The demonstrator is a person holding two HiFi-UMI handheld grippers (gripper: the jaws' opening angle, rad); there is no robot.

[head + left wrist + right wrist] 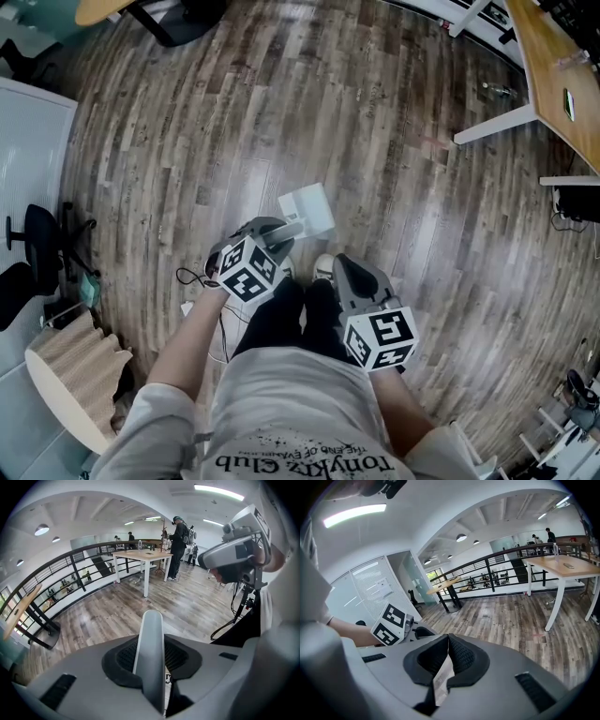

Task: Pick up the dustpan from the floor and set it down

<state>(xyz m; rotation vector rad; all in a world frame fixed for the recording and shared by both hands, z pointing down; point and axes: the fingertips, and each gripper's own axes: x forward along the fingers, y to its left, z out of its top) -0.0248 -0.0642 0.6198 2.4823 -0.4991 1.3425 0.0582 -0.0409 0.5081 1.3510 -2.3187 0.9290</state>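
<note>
The left claw [151, 660] has smooth grey shells and black ribbed pads. Between those pads runs the dustpan's handle [153, 634], a pale, glossy, rounded bar. In the head view the dustpan [307, 208], a flat white square pan, sticks out past the left claw [279, 234] at frame centre, above the floor [375, 112]. The floor is grey-brown wood planks with a dull shine. A table [140, 555] with a light wood top and white legs stands in the upper middle of the left gripper view, and a black railing [70, 564] curves to its left.

The left claw is partly closed and clamps the handle. The right claw [448, 645] is closed, pads meeting at the tips, with nothing held.
</note>
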